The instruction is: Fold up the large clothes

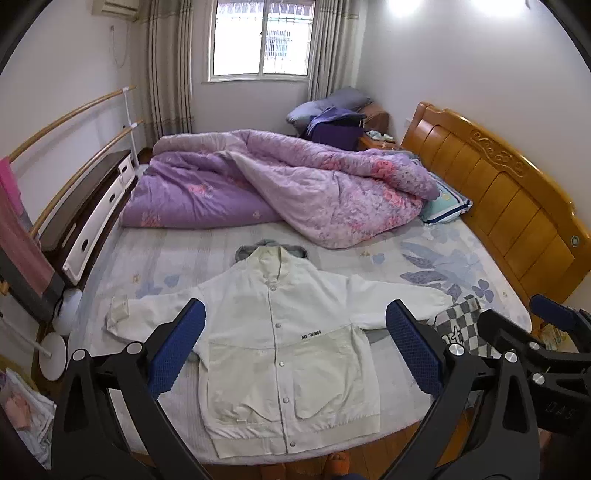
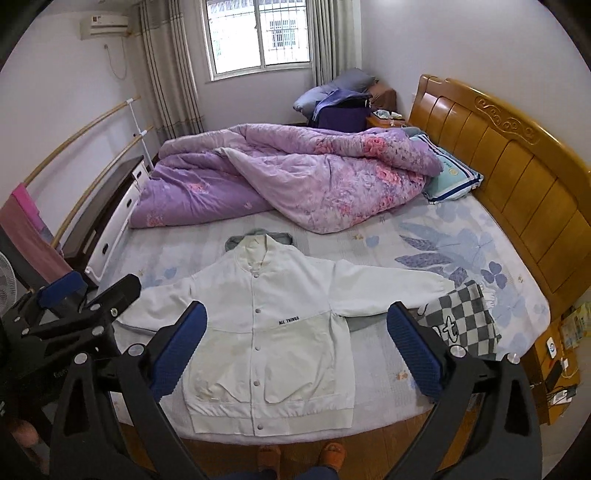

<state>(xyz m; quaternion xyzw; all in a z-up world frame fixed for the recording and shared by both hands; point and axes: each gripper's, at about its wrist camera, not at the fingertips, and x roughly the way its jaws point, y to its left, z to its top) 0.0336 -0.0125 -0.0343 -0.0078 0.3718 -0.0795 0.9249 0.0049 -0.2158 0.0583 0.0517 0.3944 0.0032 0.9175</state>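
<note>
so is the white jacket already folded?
No, the white jacket lies flat, snapped shut, on the bed with both sleeves spread out.

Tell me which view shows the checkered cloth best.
The right wrist view: the checkered cloth lies mostly clear beside the white jacket's sleeve. In the left wrist view the right claw covers much of that cloth.

Daylight pours through the window (image 1: 261, 38) at the far wall, blown out to white, so the bars outside barely show. To its right in the left wrist view, ceiling lamp glare (image 1: 406, 7) bleaches the wall. Below the window the bed (image 2: 424, 236) is evenly, softly lit, with faint shadows. Both fisheye views bend straight lines, darken to black at the corners, and stay fairly sharp
</note>
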